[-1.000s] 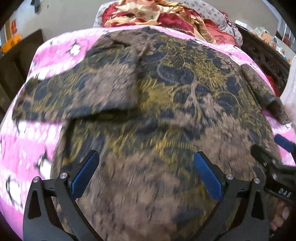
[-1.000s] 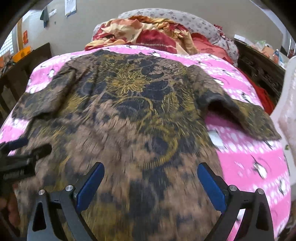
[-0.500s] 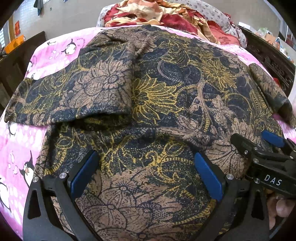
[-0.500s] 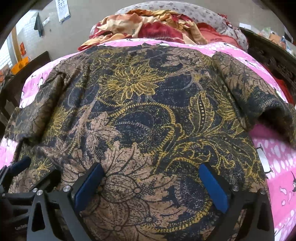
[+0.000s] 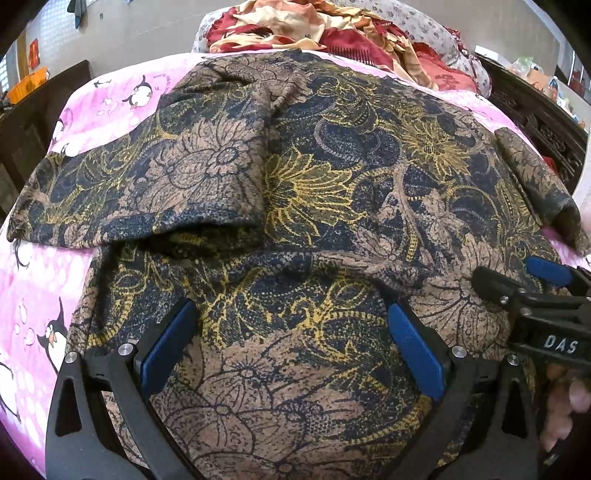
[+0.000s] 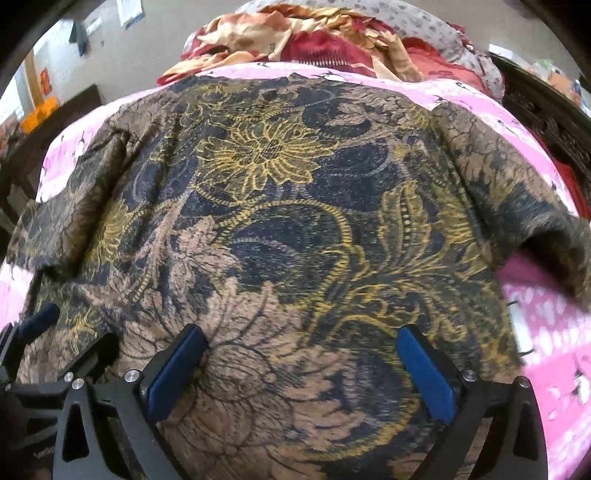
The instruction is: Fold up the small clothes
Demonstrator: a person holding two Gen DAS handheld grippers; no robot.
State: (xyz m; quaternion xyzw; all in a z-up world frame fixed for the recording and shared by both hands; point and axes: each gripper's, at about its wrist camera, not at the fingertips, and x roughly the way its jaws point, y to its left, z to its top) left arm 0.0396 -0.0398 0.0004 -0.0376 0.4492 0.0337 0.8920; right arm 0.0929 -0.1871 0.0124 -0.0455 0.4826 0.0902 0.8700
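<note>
Both grippers are hovering low over the batik shirt (image 5: 332,206), which is lying spread across the pink penguin-print bedsheet (image 5: 33,317). The left gripper (image 5: 291,347) is standing with its jaws spread wide, blue pads (image 5: 166,347) well apart, nothing caught between them, only the shirt's lower body showing in the gap. The right gripper (image 6: 301,369) is sitting just as wide open, its blue pads (image 6: 424,373) framing brown and gold flowers and gripping nothing. In the left wrist view, the shirt's left sleeve (image 5: 166,184) is lying folded in over the chest, its cuff edge making a dark pocket of shadow, while the other sleeve (image 6: 517,206) is stretching out toward the bed's right edge, hem lifting off the sheet. The two tools are working side by side, each one peeking into the other's view. At the head of the bed a red and cream blanket heap (image 6: 295,37) is resting against a grey spotted pillow (image 5: 424,26).
</note>
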